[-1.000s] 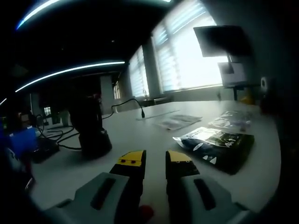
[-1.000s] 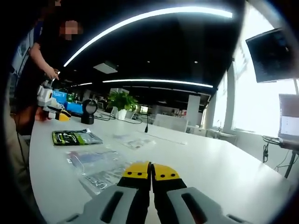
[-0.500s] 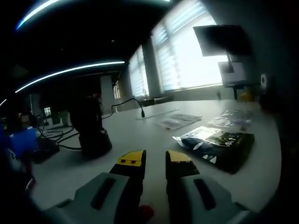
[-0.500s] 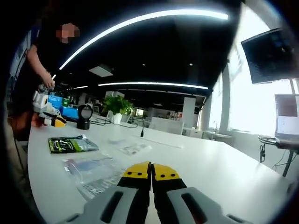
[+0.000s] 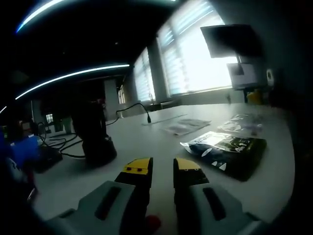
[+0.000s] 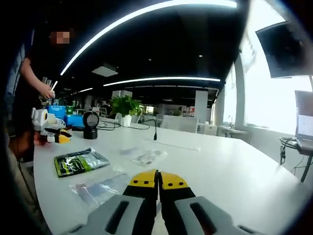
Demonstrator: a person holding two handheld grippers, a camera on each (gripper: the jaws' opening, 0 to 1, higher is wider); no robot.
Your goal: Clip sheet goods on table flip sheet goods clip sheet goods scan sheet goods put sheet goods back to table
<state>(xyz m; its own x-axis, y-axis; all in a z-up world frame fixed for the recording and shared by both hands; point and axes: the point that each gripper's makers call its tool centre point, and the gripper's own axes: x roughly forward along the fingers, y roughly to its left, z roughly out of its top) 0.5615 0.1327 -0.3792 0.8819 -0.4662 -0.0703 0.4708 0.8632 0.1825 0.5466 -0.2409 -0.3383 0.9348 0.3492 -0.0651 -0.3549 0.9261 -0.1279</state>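
In the left gripper view a black printed packet (image 5: 227, 154) lies flat on the white table (image 5: 146, 142), right of and beyond my left gripper (image 5: 163, 169). Its yellow-tipped jaws stand a little apart, open, with nothing between them. Two clear packets (image 5: 188, 126) (image 5: 242, 125) lie farther back. My right gripper (image 6: 157, 178) is shut and empty, low over the table. Left of it lie the black-and-green packet (image 6: 80, 161), a clear packet (image 6: 100, 188) close to the jaws and another (image 6: 146, 156) farther off. A person's hand holds the left gripper (image 6: 51, 132) at the far left.
A black scanner on a stand (image 5: 95, 134) sits left of my left gripper, seen too in the right gripper view as a scanner (image 6: 90, 125). A gooseneck cable (image 5: 139, 110), a wall monitor (image 5: 230, 41), a plant (image 6: 126, 105) and a laptop (image 6: 305, 127) ring the table.
The right gripper view has shifted, so its camera moved; the packets now sit lower and closer to its jaws. The left gripper view is almost unchanged.
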